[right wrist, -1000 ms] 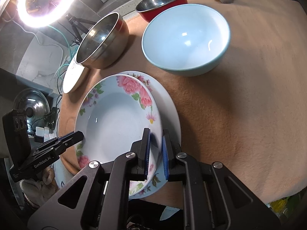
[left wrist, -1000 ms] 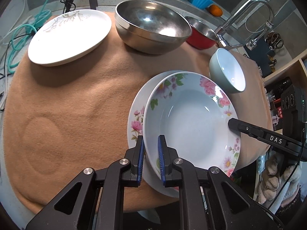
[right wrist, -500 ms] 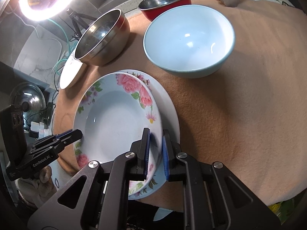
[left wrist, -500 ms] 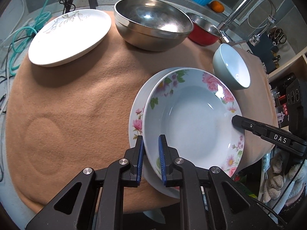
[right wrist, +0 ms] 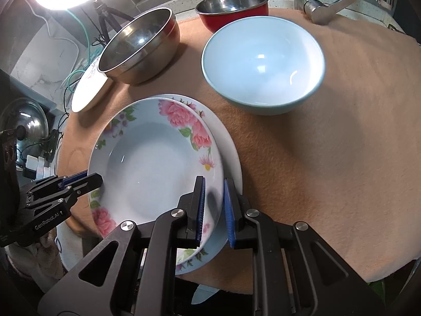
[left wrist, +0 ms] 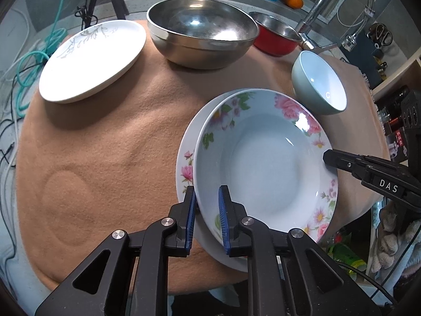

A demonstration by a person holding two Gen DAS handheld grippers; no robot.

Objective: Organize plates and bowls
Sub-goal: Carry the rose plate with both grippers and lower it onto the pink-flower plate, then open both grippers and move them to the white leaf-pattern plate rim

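**Both grippers pinching deep floral plate over flat floral plate**

Left gripper (left wrist: 206, 210) has its blue-padded jaws nearly closed, clamped on the near rim of the deep white plate with pink flower border (left wrist: 265, 158). Right gripper (right wrist: 213, 205) is likewise narrowly closed on the opposite rim of the same plate (right wrist: 155, 168). That plate sits tilted above a flat white floral plate (left wrist: 185, 163), offset from it; whether they touch can't be told. Both are on a tan felt cloth (left wrist: 105, 137). Pale blue ceramic bowl (right wrist: 263, 63) is just beyond the plates. Large stainless steel bowl (left wrist: 201, 40) and red-sided metal bowl (left wrist: 276, 36) sit further back, near each other. White oval plate with grey leaf print (left wrist: 92, 60) is far left, well apart from the held plate.
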